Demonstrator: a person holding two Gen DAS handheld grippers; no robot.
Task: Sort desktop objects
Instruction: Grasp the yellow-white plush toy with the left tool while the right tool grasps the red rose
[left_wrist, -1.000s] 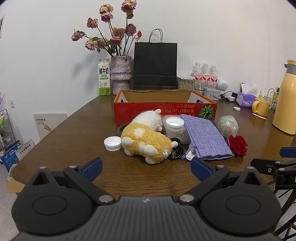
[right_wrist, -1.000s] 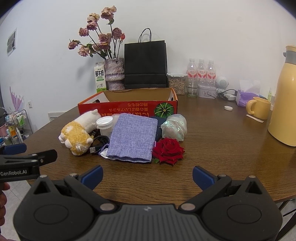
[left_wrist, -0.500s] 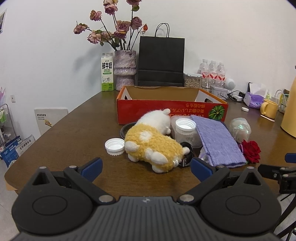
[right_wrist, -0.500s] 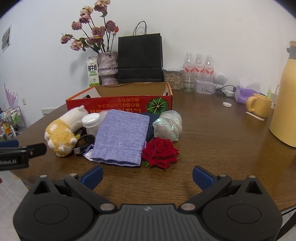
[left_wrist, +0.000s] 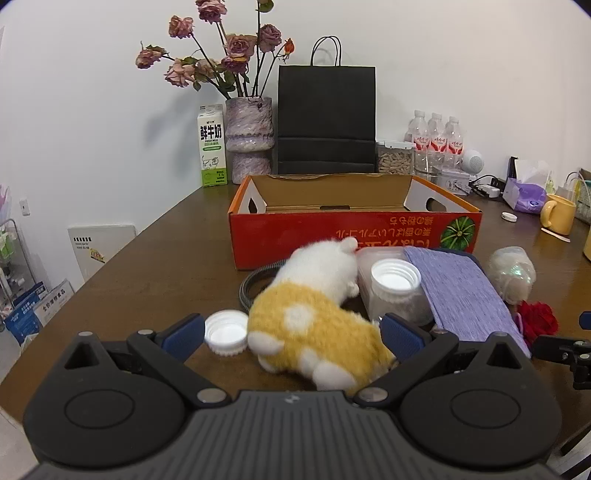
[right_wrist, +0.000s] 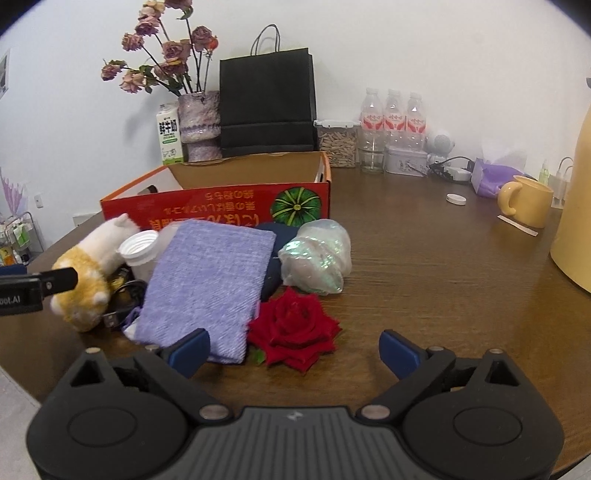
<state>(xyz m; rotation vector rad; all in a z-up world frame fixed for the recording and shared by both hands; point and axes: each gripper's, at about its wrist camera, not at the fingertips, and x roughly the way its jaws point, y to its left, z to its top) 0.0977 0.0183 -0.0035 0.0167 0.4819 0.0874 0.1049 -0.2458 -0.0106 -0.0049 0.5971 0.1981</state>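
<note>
The plush (left_wrist: 314, 317) is seen lying on the counter (left_wrist: 155, 280) in front of the red box (left_wrist: 354, 236), between the wide-spread fingers of the left claw (left_wrist: 291, 334), untouched. Right of the plush, the rose (right_wrist: 293, 328) is framed by the right claw (right_wrist: 293, 350), whose jaws are closing around it without contact.

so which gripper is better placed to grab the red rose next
Right. The red rose lies just ahead of the right gripper, between its fingers, whose jaws are closing without touching it. The left gripper is open around the plush toy, with the rose off at its far right edge.
</note>
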